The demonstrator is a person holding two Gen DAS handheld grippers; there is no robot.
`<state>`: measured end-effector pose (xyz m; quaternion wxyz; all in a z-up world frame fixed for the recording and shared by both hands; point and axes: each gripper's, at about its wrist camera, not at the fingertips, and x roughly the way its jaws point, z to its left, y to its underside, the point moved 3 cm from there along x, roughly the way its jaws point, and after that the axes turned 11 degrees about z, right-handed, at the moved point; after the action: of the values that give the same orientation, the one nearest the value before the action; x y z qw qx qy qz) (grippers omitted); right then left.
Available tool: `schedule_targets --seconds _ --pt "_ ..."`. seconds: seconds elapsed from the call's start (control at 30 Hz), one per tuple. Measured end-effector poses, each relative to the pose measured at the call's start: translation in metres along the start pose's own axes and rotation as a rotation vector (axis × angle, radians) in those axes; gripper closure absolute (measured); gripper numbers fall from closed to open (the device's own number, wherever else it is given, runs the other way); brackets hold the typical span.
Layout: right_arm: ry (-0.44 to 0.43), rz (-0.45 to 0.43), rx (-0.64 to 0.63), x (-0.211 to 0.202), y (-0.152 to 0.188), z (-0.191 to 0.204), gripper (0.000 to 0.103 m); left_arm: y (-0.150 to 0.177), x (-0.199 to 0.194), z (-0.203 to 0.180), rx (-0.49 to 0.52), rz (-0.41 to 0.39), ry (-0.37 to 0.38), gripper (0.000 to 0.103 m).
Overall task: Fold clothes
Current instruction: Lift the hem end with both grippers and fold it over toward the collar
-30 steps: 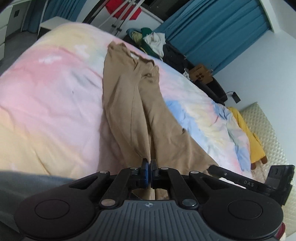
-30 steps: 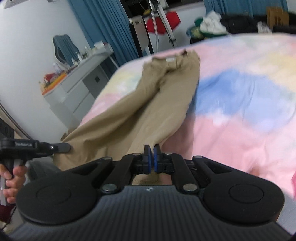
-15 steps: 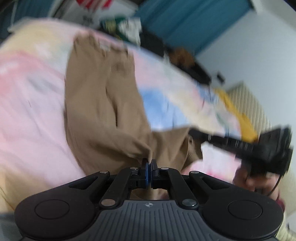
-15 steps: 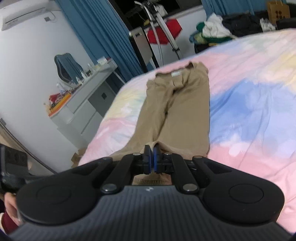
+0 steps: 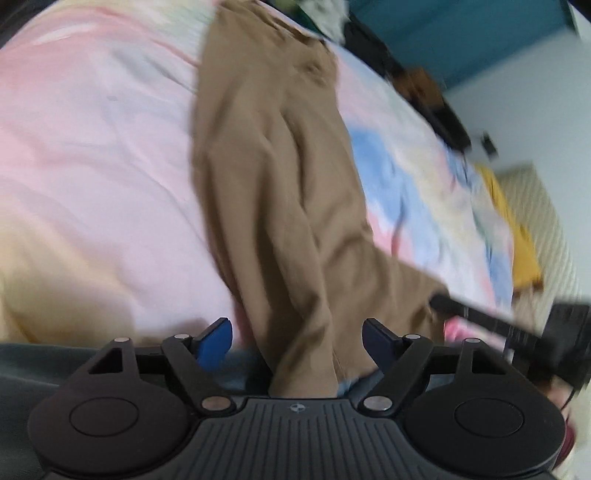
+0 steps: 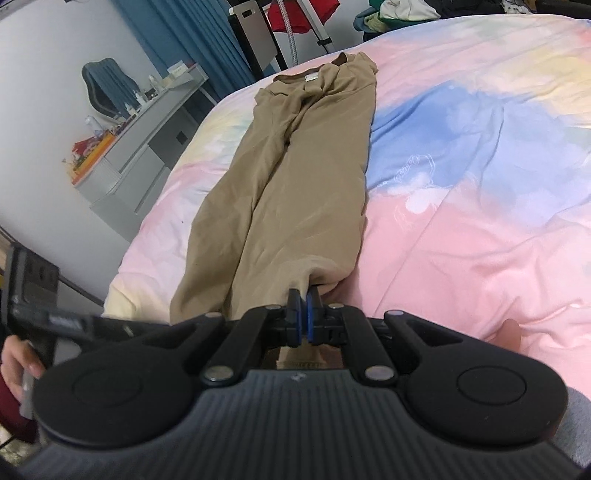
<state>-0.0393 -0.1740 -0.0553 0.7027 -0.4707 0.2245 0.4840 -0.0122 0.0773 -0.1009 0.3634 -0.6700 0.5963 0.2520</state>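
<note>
Tan trousers (image 6: pixel 295 177) lie lengthwise on the pastel bedspread (image 6: pixel 480 240), waistband at the far end, the two legs side by side. My right gripper (image 6: pixel 303 314) is shut on the hem of the right-hand leg at the near edge of the bed. In the left wrist view the trousers (image 5: pixel 273 177) run away from me, blurred by motion. My left gripper (image 5: pixel 295 332) has its jaws opening wide; the other leg's hem hangs between the blue pads (image 5: pixel 218 338), which do not press on it.
The other gripper (image 5: pixel 517 328) shows at the right of the left wrist view, and a hand (image 6: pixel 14 362) holds one at the left of the right wrist view. A grey desk (image 6: pixel 147 147) and chair (image 6: pixel 103 85) stand left of the bed. Piled clothes (image 6: pixel 406 11) lie beyond it.
My left gripper went from shut on the trouser hem to wide open and sank closer to the bed. My right gripper came lower, and the legs now lie straighter.
</note>
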Motion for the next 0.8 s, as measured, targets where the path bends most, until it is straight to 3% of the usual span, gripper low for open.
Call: schedule_targets --seconds 0.13,0.27,0.3,0.37,0.43,0.53,0.8 --pt "0.005 -0.006 -0.003 0.002 0.0 -0.002 0.097 -0.01 0.02 0.018 -0.11 0.034 0.016 0.025" --pt "0.012 -0.012 0.009 0.004 -0.001 -0.002 0.097 -0.02 0.056 0.015 -0.113 0.147 0.053 0.027" --pt "0.011 -0.015 0.013 0.003 -0.001 -0.002 0.097 -0.022 0.065 0.012 -0.102 0.174 0.04 0.033" --pt "0.009 -0.018 0.019 0.001 -0.001 -0.001 0.097 -0.023 0.081 0.007 -0.074 0.218 -0.001 0.054" --pt "0.005 -0.021 0.024 -0.002 -0.001 0.001 0.097 -0.023 0.083 0.0 -0.037 0.237 -0.024 0.088" --pt "-0.003 -0.039 0.037 -0.012 -0.002 0.0 0.097 -0.029 0.061 -0.011 0.03 0.178 -0.042 0.097" --pt "-0.033 -0.184 -0.017 -0.065 -0.017 0.017 0.098 -0.044 -0.056 -0.047 0.166 -0.093 -0.036 0.098"
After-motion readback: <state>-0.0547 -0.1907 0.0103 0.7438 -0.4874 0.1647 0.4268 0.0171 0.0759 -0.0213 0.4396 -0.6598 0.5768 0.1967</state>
